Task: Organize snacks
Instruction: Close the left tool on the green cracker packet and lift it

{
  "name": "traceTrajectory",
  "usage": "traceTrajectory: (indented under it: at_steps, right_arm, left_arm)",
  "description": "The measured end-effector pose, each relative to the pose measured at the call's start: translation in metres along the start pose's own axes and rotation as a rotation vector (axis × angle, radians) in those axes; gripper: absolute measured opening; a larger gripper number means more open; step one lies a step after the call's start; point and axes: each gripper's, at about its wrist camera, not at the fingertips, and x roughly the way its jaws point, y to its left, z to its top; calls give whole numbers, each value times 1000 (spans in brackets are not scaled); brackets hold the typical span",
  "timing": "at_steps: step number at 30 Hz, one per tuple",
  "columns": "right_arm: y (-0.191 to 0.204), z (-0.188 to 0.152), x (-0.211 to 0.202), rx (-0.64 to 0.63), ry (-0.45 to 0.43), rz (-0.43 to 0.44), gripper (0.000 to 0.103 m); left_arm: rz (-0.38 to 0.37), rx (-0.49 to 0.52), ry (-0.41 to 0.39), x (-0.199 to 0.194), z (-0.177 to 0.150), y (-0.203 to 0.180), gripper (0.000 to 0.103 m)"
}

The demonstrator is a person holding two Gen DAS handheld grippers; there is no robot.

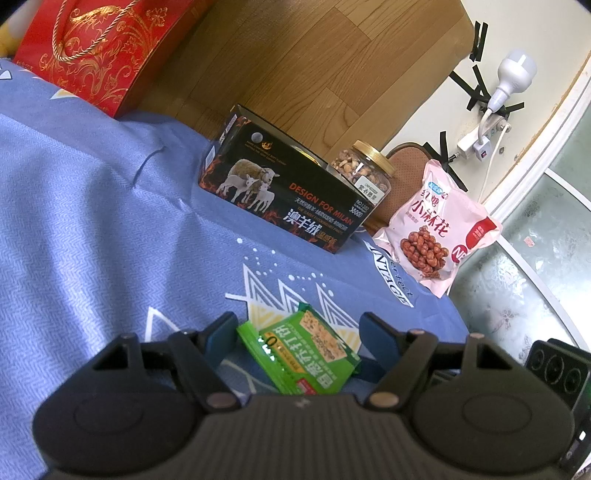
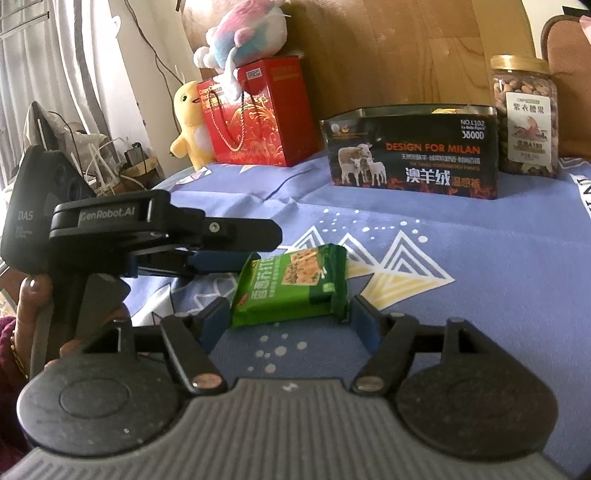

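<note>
A green cracker packet point(image 1: 303, 354) lies flat on the blue cloth point(image 1: 92, 206). My left gripper point(image 1: 297, 332) is open, with its blue fingers on either side of the packet and not pressing it. In the right wrist view the same packet point(image 2: 291, 286) lies between the open fingers of my right gripper point(image 2: 286, 321). The left gripper point(image 2: 221, 258) reaches the packet from the left there. A black open box point(image 1: 280, 188) with sheep on it stands behind, with a nut jar point(image 1: 364, 171) and a pink snack bag point(image 1: 437, 229) to its right.
A red gift bag point(image 2: 258, 110) stands at the back left, with a yellow plush point(image 2: 190, 122) beside it and a pastel plush point(image 2: 247, 33) above. The box point(image 2: 410, 151) and jar point(image 2: 524, 114) stand by a wooden headboard point(image 1: 295, 66). The cloth's edge drops off at the right.
</note>
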Motion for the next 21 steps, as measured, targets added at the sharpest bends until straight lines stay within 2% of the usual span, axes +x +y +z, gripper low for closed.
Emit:
traceTrajectory:
  at_steps: [9,16,21]
  right_arm:
    - [15,-4,0,-95,14,-21,74]
    - [19,-12,-12,-65,13,57,74]
    - [22,-14,-19,-82,6,12,74]
  left_arm:
    - [-2,67,25,3,-4,-10,75]
    - [-31,63,32,3,-3,-8,76]
    - [-50,17,21,0,0,-1,76]
